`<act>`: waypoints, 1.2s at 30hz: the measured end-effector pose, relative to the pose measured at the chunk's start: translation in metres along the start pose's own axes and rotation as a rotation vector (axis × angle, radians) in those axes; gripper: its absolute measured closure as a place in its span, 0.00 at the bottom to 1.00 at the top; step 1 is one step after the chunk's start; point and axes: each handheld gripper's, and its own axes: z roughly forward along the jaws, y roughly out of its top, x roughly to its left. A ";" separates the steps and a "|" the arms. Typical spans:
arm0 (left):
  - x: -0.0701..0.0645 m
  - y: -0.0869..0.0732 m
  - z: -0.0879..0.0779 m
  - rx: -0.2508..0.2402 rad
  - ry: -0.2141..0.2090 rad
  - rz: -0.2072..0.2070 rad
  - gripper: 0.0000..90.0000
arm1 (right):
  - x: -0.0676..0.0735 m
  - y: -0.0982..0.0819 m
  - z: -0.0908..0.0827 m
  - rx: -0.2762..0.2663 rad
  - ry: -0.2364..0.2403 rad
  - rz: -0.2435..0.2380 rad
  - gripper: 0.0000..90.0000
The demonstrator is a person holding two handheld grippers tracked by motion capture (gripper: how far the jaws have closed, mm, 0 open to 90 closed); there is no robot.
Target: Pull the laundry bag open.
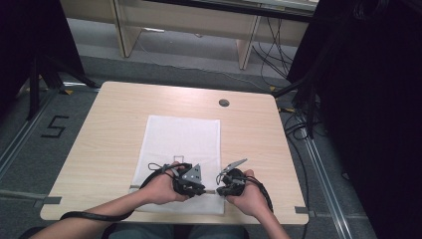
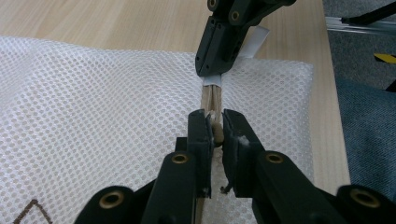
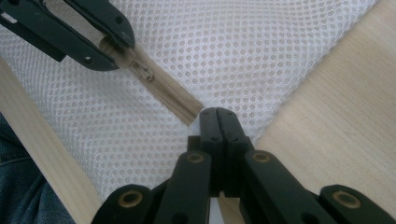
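A white mesh bag (image 1: 181, 139) lies flat on the wooden table (image 1: 109, 129), with a beige zipper (image 2: 211, 98) running along its near edge. My left gripper (image 1: 203, 191) is shut on the zipper pull (image 2: 216, 133), which sits pinched between its two black jaws. Facing it from the right, my right gripper (image 1: 219, 191) is shut on the bag's edge at the end of the zipper (image 3: 189, 112). In the left gripper view, a small white tab (image 2: 212, 80) sticks out under the right gripper's jaws. The zipper teeth between the two grippers look closed.
A round cable hole (image 1: 224, 102) sits in the table's far right part. Grey tape strips (image 1: 49, 200) mark the front corners. The table's near edge is close behind both hands. Dark stands and cables (image 1: 298, 124) crowd the floor at the right.
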 end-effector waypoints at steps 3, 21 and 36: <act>0.000 0.000 0.000 0.002 0.001 -0.001 0.91 | 0.000 0.000 0.000 -0.001 0.001 0.000 1.00; 0.000 -0.004 -0.005 -0.005 0.000 -0.007 0.91 | 0.000 0.000 0.000 -0.001 0.000 0.001 1.00; 0.002 -0.008 -0.011 0.002 0.000 -0.003 0.91 | -0.001 0.000 0.001 -0.005 0.001 -0.020 1.00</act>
